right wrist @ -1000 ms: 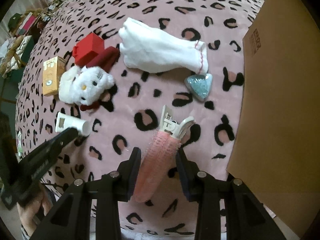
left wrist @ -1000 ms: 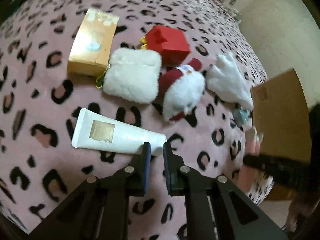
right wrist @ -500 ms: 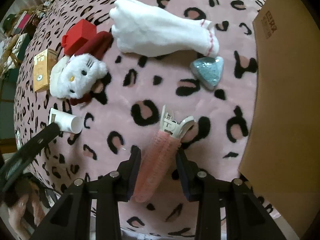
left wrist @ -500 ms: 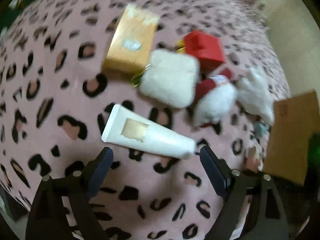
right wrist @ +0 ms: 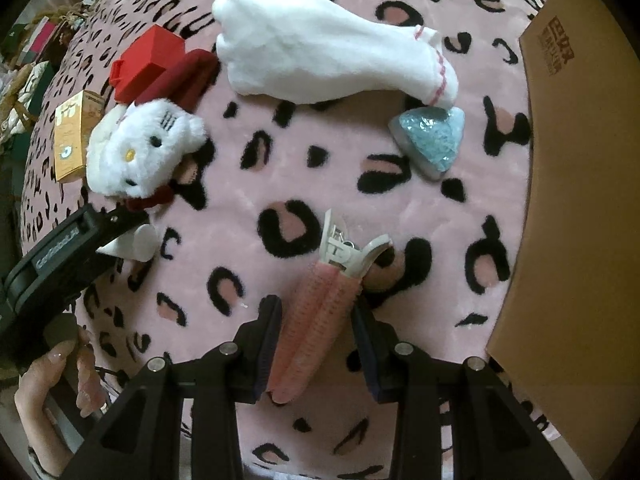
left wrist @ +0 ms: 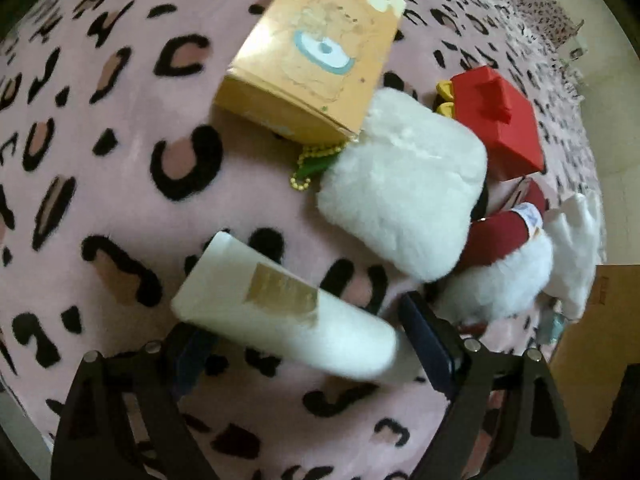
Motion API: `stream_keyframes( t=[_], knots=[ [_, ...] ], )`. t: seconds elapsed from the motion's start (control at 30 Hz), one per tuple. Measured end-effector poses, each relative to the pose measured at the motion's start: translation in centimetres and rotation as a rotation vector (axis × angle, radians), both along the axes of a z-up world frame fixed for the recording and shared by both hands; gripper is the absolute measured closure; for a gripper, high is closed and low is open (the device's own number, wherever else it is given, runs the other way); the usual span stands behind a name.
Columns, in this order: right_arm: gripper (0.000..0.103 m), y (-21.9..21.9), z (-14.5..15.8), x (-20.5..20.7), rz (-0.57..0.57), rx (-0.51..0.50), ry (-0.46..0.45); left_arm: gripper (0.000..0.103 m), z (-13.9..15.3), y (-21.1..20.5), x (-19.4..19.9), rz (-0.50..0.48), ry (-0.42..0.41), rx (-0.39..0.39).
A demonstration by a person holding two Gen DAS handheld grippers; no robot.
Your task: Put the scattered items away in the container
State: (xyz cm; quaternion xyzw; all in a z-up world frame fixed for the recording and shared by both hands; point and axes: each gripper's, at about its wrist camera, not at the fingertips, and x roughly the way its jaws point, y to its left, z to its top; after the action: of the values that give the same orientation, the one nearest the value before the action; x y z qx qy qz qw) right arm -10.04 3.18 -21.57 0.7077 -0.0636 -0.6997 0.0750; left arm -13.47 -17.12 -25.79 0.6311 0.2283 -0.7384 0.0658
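My left gripper [left wrist: 308, 344] is open, its fingers either side of a white tube [left wrist: 280, 308] lying on the leopard-print blanket. Beyond it lie an orange box [left wrist: 312, 52], a white plush pad [left wrist: 404, 188], a red box [left wrist: 500, 120] and a Hello Kitty plush [left wrist: 500, 276]. My right gripper [right wrist: 316, 344] is open around a pink hair roller clip [right wrist: 316, 320] that lies between its fingers. The cardboard box [right wrist: 580, 200] stands at the right. A white glove [right wrist: 320, 52] and a blue triangular piece [right wrist: 432, 140] lie ahead.
The left gripper's body [right wrist: 68, 256] and the person's hand [right wrist: 52, 380] show at the left of the right wrist view. The blanket's edge runs just below both grippers. Clutter lies beyond the bed at the far left [right wrist: 28, 60].
My left gripper has opened wide and moved forward and down over the white tube. My right gripper has stayed around the pink roller clip, shifting slightly.
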Motion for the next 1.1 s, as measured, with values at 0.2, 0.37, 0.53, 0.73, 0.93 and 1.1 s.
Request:
stream_keyframes(
  t=[0.2, 0.37, 0.53, 0.73, 0.93, 1.1],
  knots=[
    [0.066, 0.0, 0.1, -0.1, 0.009, 0.000, 0.010, 0.064, 1.6, -0.6, 1.6, 0.003, 0.071, 0.036],
    [0.066, -0.2, 0.3, -0.1, 0.024, 0.004, 0.025, 0.067, 1.9, -2.4, 2.9, 0.013, 0.065, 0.130],
    [0.067, 0.1, 0.8, 0.0, 0.016, -0.011, 0.038, 0.069, 3.3, -2.1, 3.9, -0.022, 0.087, 0.092],
    [0.069, 0.3, 3.0, 0.1, 0.017, -0.021, 0.083, 0.074, 6.3, -1.4, 5.1, -0.112, 0.133, 0.006],
    [0.073, 0.7, 6.3, 0.1, 0.032, -0.034, 0.153, 0.074, 9.5, 0.0, 5.7, -0.195, 0.188, -0.052],
    [0.073, 1.8, 6.3, 0.7, 0.029, -0.044, 0.155, 0.074, 10.3, 0.7, 5.7, -0.205, 0.193, -0.037]
  ],
)
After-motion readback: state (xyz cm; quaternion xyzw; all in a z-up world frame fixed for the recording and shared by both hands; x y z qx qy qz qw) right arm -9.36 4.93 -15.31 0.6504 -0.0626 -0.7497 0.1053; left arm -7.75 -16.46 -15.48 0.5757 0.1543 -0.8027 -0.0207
